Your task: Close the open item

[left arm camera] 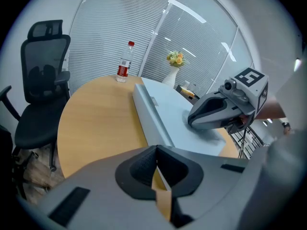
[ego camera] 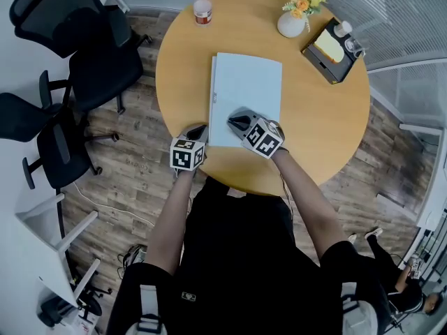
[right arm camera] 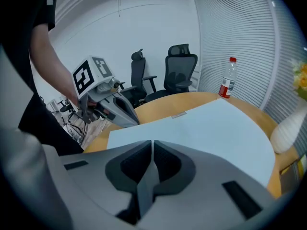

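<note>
Pale-blue folder (ego camera: pixel 246 89) flat mid-worktop (ego camera: pixel 321 135), cover down. Resting on its near edge: right claw (ego camera: pixel 235 123), closed and empty, likely seating the cover. Beside the near-left corner: left claw (ego camera: pixel 199 130), also closed, seemingly steadying.

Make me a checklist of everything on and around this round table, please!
Surface: round wooden table, mostly bare.
Job's things: flat pale blue case lies in the middle and looks closed.
Clutter: water bottle, flower vase and tray of small things along the far edge.
Grippers: left gripper shut, empty, by the case's near left corner; right gripper shut, empty, over the case's near end.
Cables: thin cable on the floor.
Surroundings: black office chairs, window blinds, wood floor.
</note>
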A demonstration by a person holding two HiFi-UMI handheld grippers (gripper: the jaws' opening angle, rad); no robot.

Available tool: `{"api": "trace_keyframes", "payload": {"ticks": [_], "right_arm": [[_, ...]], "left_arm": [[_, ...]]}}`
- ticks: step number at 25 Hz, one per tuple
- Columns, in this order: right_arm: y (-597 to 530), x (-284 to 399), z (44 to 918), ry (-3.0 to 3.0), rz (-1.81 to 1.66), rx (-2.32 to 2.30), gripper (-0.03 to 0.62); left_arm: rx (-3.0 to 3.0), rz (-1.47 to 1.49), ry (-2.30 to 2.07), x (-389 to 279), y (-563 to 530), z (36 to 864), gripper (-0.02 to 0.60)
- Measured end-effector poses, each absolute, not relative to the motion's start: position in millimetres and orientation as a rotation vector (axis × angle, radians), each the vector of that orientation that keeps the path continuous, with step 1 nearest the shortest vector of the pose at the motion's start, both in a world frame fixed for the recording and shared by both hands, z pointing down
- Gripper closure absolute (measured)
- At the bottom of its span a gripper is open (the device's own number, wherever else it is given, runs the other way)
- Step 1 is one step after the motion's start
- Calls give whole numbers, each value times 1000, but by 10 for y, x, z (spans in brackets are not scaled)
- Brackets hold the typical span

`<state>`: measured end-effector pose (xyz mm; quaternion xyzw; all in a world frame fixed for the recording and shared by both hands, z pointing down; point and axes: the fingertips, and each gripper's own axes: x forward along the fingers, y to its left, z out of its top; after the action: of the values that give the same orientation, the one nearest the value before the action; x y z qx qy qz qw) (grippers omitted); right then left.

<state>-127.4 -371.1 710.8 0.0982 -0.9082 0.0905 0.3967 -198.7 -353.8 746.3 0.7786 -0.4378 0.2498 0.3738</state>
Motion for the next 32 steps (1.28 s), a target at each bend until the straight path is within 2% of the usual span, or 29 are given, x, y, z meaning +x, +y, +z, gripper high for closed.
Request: {"api": "trace_keyframes", "payload": {"ticks": [14, 18, 26, 32], "right_arm": [[-3659, -1356, 7277, -2246, 346, 148, 582], [-3624, -1407, 7299, -2288, 382, 135, 555], [-3592, -1326, 7164, -2295, 256, 137, 548], [-3655, -1336, 7050, -2384, 311, 177, 536]], "left_arm": [[1996, 652, -1116, -2003, -3565, 7476, 576], [1993, 659, -1116, -2007, -3557, 7493, 575], [2003, 669, -1114, -2005, -3552, 7463, 575], [2009, 666, -1130, -2053, -3567, 7406, 575]]}}
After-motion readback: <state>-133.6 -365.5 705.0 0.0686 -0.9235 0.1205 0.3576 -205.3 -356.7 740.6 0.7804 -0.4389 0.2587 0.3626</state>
